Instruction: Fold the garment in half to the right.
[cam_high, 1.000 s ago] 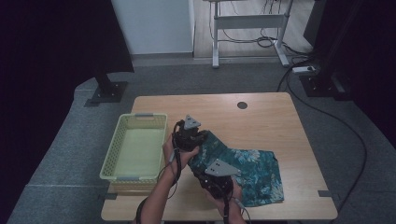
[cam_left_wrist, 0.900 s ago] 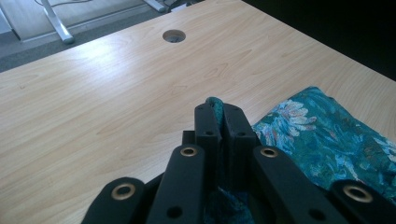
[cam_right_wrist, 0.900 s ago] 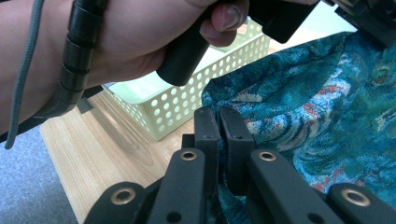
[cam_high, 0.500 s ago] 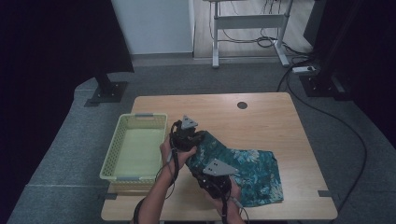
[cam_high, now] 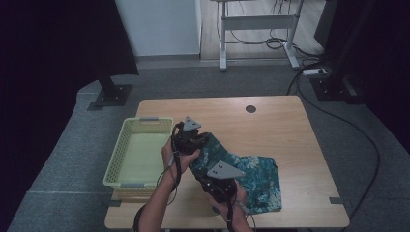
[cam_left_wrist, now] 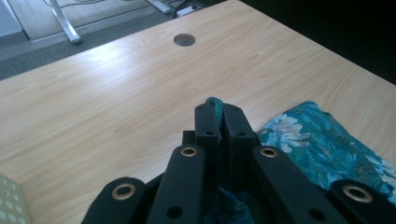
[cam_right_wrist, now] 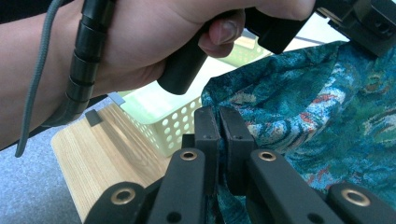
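A teal floral cloth (cam_high: 256, 181) lies on the front right of the wooden table (cam_high: 280, 125), its left part lifted. My left gripper (cam_high: 196, 140) is shut on a fold of the cloth (cam_left_wrist: 214, 101), with teal fabric showing between the closed jaws and more of it spread on the wood at the right. Near the table's front edge, my right gripper (cam_high: 212, 181) is shut on the cloth's (cam_right_wrist: 299, 107) edge. In the right gripper view the hand (cam_right_wrist: 149, 42) holding the left gripper is close above.
A pale green perforated basket (cam_high: 123, 166) stands at the table's left, also as the basket (cam_right_wrist: 187, 123) just behind the right jaws. A round cable hole (cam_high: 250, 109) is at the table's back. A dark stand base (cam_high: 109, 94) and desk legs stand on the floor beyond.
Both grippers keep their hold on the cloth. The left gripper has edged slightly left and back, drawing the lifted cloth with it.
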A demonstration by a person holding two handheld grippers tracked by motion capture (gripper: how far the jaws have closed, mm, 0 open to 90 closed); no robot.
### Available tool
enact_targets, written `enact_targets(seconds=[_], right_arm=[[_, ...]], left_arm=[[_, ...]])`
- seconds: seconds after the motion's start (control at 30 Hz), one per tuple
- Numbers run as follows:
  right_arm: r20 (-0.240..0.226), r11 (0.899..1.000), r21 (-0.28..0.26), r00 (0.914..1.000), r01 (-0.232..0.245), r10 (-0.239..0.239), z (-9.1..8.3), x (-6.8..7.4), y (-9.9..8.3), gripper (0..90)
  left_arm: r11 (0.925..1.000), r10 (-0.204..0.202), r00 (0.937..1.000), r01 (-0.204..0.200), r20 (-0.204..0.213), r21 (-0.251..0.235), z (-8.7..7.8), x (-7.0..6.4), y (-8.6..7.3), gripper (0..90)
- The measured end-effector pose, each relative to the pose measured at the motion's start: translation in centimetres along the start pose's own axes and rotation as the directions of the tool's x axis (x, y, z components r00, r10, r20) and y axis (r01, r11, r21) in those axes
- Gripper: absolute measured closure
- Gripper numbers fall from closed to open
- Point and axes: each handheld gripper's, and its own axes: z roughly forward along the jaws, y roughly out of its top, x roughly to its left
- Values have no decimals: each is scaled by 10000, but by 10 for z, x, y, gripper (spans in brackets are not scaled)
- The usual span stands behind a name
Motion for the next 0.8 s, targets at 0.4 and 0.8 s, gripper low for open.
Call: enact_targets(seconds=[0.4, 0.8], right_arm=[[-229, 9982, -492, 9991, 337, -349, 1, 13, 23, 857], [-389, 9988, -423, 9989, 250, -267, 8, 14, 22, 857]], left_arm=[[9986, -2, 9994, -17, -354, -524, -33, 12, 15, 865], [9991, -122, 9989, 103, -453, -415, -36, 21, 8, 865]])
